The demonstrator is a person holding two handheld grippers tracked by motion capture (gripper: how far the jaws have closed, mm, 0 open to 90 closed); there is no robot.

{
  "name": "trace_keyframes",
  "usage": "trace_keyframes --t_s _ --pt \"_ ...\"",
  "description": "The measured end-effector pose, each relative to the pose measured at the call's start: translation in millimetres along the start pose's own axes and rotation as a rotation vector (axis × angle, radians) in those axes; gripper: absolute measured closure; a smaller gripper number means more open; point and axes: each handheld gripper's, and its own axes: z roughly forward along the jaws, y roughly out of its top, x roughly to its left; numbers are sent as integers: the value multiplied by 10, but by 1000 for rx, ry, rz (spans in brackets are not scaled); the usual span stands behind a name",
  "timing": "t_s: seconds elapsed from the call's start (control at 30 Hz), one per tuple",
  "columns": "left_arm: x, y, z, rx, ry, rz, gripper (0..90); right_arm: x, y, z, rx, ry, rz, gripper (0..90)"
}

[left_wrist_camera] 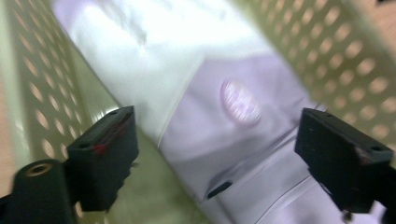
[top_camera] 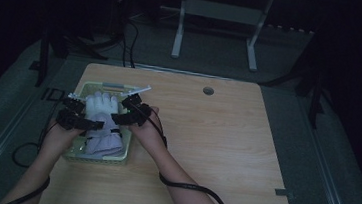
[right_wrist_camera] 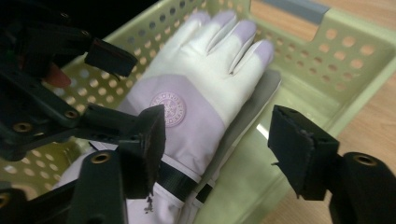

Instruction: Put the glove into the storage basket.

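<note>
Left gripper [top_camera: 87, 109]: jaws spread wide, nothing pinched. In the left gripper view its two black pads stand on either side of the glove [left_wrist_camera: 224, 116] with clear air between pad and fabric.

Right gripper [top_camera: 124, 110]: jaws apart as well, no contact. In the right gripper view the near pad sits over the glove's cuff edge and the far pad hangs over the basket's inner wall; the glove [right_wrist_camera: 196, 98] lies below, loose.

Glove: white fingers, pale lilac back with a round emblem, dark strap at the cuff. Lies flat, back up, inside the basket [top_camera: 118, 157], fingertips toward the far end, cuff toward the person. In the right gripper view a second, greyish layer shows under its edge; can't tell what that is.

Basket [right_wrist_camera: 355, 51]: pale green plastic, perforated walls, sits on the left part of the wooden table [top_camera: 216, 135], near the person's edge. Both grippers hang over it, left one at the left rim, right one at the right rim, tips angled inward toward each other.

Hands come in from below, cables trailing off both grippers.

Table has a round grommet hole [top_camera: 208, 90] near the far edge, well apart from the basket.
</note>
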Motion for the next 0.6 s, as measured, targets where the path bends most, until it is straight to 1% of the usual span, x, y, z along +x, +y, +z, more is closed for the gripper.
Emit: trace_keyframes --t_s 0.03,0.07,0.1,0.17,0.2,0.23,0.33,0.4,0.47,0.53,0.6 --pt "-27 9 -18 -21 -15 3 51 -11 -1 -30 -9 26 11 287" --pt "-52 15 -34 -32 -18 10 14 -7 -3 -69 -19 26 -8 269" --pt "-77 17 -46 -45 -15 13 14 -3 -8 -101 -32 29 -25 253" --pt "-148 23 -72 -64 -12 35 14 -21 -20 -147 -57 26 -37 229" --pt "-184 17 -78 -78 -6 43 14 -49 -32 -173 -68 28 -48 201" --pt "-204 15 -79 -83 -6 53 14 -75 -44 -190 -58 24 -60 188" --pt "-279 -4 -89 -131 -33 58 14 -161 -89 -235 -74 30 -55 146" --pt "-350 -11 -90 -152 -36 68 15 -230 -128 -272 -67 24 -45 134" --pt "-428 -4 -79 -152 -29 93 15 -309 -174 -309 -60 33 -32 128" --pt "-503 7 -65 -156 -42 107 15 -358 -212 -345 -63 26 -38 129" --pt "-574 20 -50 -161 -43 122 15 -405 -251 -389 -57 14 -48 131"
